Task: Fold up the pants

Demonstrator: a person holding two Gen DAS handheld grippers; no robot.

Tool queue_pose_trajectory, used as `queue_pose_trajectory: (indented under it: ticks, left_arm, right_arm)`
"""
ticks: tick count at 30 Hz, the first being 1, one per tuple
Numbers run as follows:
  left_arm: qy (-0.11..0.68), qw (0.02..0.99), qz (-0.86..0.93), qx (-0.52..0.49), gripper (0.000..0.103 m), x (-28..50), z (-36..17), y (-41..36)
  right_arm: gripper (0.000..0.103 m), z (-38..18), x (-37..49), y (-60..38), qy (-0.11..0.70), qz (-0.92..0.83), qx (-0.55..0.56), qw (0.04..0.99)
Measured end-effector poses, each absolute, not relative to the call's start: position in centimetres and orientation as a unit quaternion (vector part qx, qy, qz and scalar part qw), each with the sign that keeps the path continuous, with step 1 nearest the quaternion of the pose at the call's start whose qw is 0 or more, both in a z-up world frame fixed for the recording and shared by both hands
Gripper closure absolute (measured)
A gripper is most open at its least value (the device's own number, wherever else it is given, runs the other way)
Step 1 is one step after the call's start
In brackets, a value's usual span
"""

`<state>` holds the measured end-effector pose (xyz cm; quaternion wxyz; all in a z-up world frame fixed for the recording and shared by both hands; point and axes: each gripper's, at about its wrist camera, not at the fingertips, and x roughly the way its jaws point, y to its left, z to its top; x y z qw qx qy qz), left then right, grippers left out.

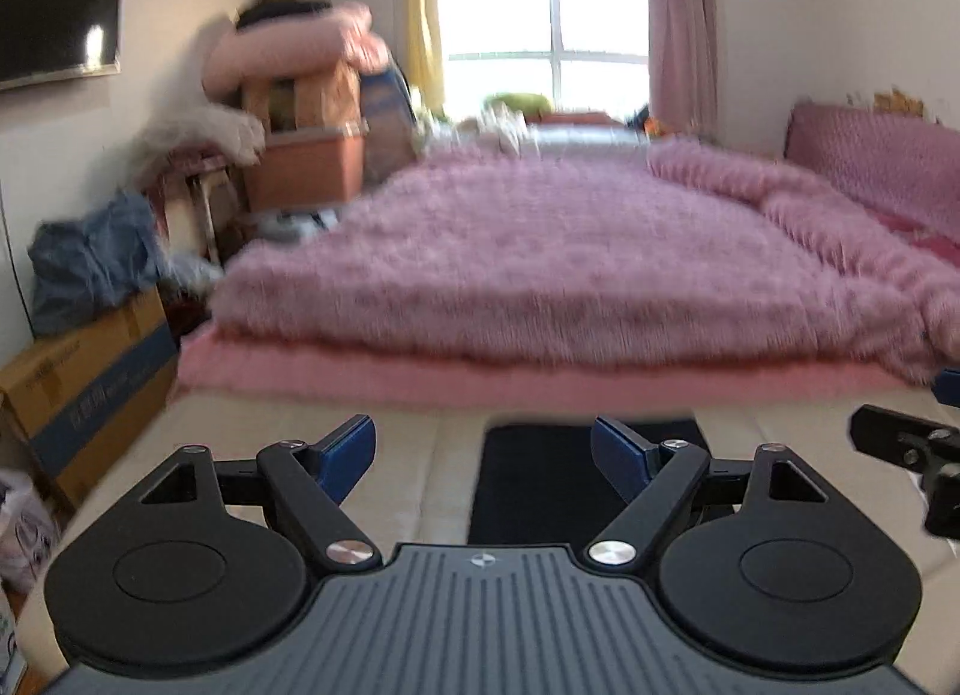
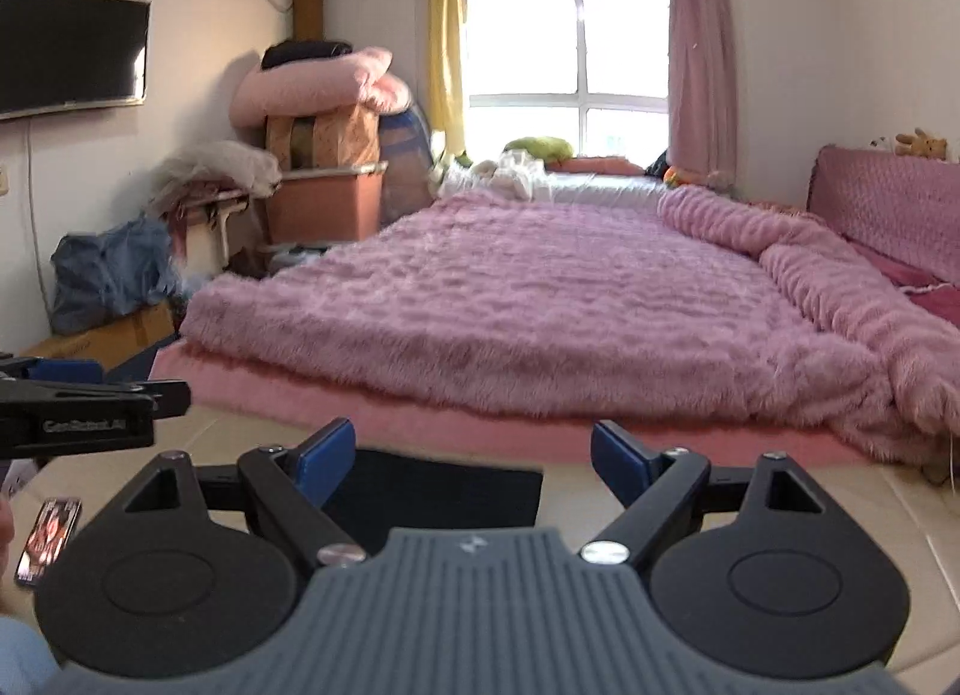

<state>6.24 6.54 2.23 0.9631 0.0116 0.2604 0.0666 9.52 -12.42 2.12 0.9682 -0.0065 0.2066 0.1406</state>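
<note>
Dark folded pants (image 1: 558, 479) lie flat on the cream surface just ahead of the grippers; they also show in the right wrist view (image 2: 438, 494), partly hidden by the gripper body. My left gripper (image 1: 483, 458) is open and empty, held above the pants' left part. My right gripper (image 2: 474, 458) is open and empty, above the pants' right part. The right gripper shows at the right edge of the left wrist view (image 1: 906, 443); the left gripper shows at the left edge of the right wrist view (image 2: 90, 401).
A bed with a fluffy pink blanket (image 2: 540, 299) lies straight ahead. Cardboard boxes (image 1: 90, 377), bags and piled bedding (image 2: 312, 89) stand at the left wall under a TV (image 2: 66, 53). A phone (image 2: 48, 539) lies at my left. A window (image 2: 570, 47) is at the back.
</note>
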Motion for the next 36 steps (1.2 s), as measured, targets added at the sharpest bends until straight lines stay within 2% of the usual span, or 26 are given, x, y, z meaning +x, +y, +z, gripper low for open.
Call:
queue_pose_trajectory:
  ticks: [6,11,36]
  left_arm:
    - [0.339,0.939,0.057,0.003,0.008,5.7,-0.9,6.1]
    - [0.358,0.932,0.054,0.009,0.008,5.0,-1.6,5.6]
    - [0.365,0.929,0.053,0.019,0.008,4.6,-1.7,4.9]
  right_arm:
    - [0.021,-0.8,8.2,-11.3,0.278,0.144,-0.032,0.949]
    - [0.021,-2.9,8.0,-11.0,0.324,0.15,-0.03,0.934]
    - [0.021,-4.2,8.7,-11.3,0.347,0.153,-0.007,0.925]
